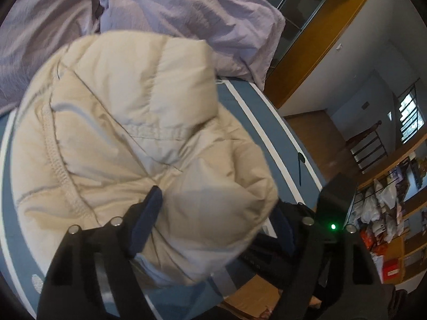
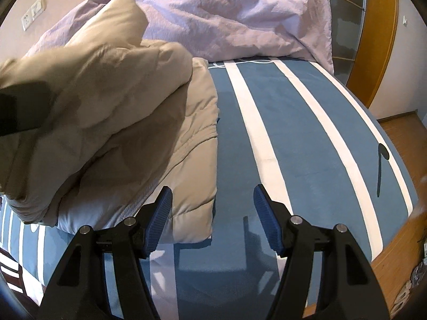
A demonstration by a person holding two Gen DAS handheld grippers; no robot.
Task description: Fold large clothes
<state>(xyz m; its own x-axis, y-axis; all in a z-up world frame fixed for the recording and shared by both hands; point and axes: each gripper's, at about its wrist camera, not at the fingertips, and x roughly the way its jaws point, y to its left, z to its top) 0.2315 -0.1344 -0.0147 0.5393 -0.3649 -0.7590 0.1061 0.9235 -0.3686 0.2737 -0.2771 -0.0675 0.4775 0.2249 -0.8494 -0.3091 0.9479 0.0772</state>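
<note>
A beige puffer jacket (image 1: 138, 122) lies bunched on the blue and white striped bed (image 1: 256, 122). My left gripper (image 1: 216, 213) is shut on a thick fold of the jacket and holds it lifted; one blue pad (image 1: 149, 213) shows, the other is hidden by fabric. In the right wrist view the jacket (image 2: 112, 122) sits at the left, partly folded over itself. My right gripper (image 2: 212, 205) is open and empty, low over the bed (image 2: 293, 133) beside the jacket's near right corner.
Lilac pillows (image 2: 226, 13) lie at the head of the bed. A wooden wardrobe (image 1: 320, 26) stands beyond the bed's right side. Wooden floor (image 1: 315, 133), a dark chair (image 1: 368, 146) and cluttered shelves (image 1: 387, 213) lie to the right.
</note>
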